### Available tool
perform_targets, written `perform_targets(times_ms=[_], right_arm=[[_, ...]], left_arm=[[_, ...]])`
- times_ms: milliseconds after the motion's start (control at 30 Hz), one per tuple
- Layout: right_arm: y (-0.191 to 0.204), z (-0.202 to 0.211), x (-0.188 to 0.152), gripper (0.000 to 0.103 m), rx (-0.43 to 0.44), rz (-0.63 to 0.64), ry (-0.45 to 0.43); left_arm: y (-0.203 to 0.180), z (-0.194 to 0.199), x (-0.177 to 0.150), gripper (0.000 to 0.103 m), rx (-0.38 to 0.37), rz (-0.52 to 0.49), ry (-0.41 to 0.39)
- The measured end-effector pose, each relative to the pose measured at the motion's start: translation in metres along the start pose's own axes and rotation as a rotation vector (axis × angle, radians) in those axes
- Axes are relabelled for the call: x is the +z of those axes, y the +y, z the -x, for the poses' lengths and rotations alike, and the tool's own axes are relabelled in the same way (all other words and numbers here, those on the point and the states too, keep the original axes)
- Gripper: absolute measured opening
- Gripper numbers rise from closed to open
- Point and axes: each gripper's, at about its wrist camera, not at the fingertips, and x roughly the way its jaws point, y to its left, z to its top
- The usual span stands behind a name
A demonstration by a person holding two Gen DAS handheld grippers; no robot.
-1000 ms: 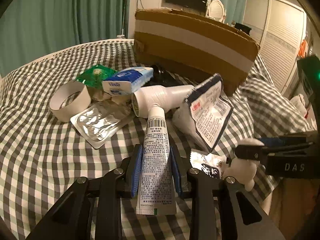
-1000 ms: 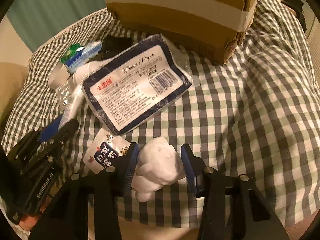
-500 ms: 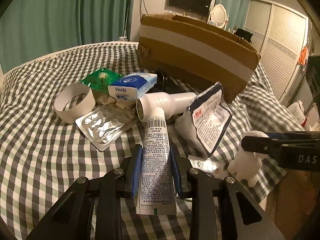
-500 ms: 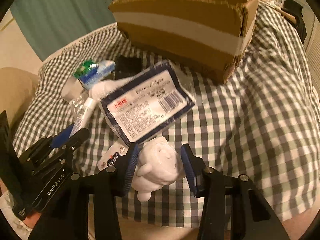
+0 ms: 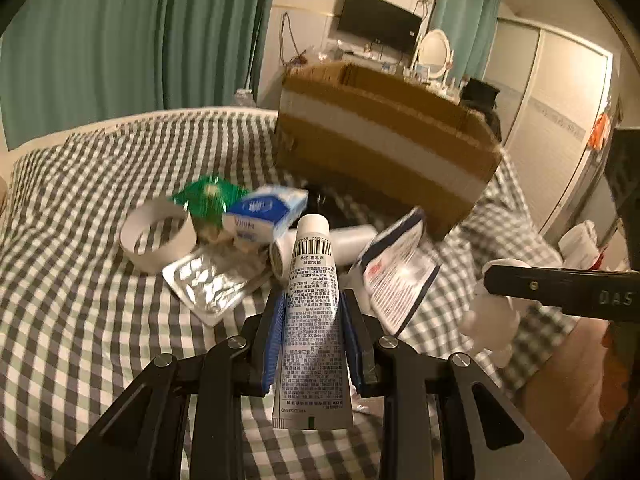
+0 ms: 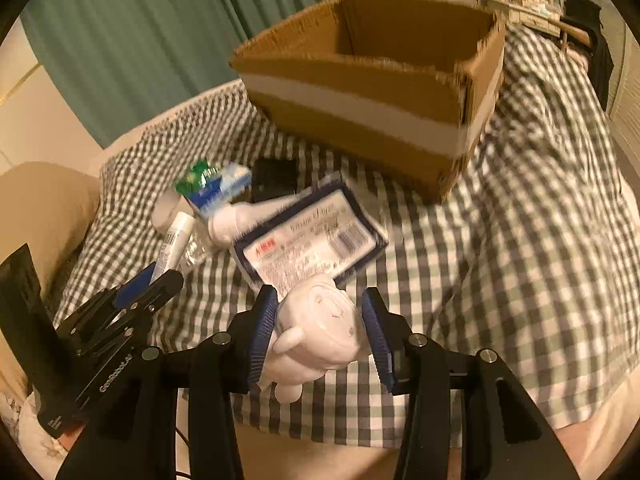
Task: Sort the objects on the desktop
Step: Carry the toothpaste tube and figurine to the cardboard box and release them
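The left gripper (image 5: 312,332) had its jaws closed on a white tube (image 5: 311,316), raised above the checked bed (image 5: 80,300). The right gripper (image 6: 320,336) clamped a white figurine (image 6: 320,332), perhaps plush, short of the cardboard box (image 6: 360,92).

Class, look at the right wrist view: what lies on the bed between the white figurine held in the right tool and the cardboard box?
The tissue paper pack lies between the white figurine and the cardboard box; beyond it, bare checked cloth.
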Motion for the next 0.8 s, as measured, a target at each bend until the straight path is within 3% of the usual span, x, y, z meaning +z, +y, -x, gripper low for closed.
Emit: perform_targets(times_ms=[333,800], right_arm=[[0.004,0.036,0.050,0.044,0.006,0.051,-0.115],[-0.017,0.051,0.132,0.044,-0.029,0.051,-0.269]], left_arm=[[-0.017,0.013,0.041,0.028,-0.019,-0.043,-0.039],[-0.063,-0.003,0.163,0.028,-0.057,-0.152,-0.164]])
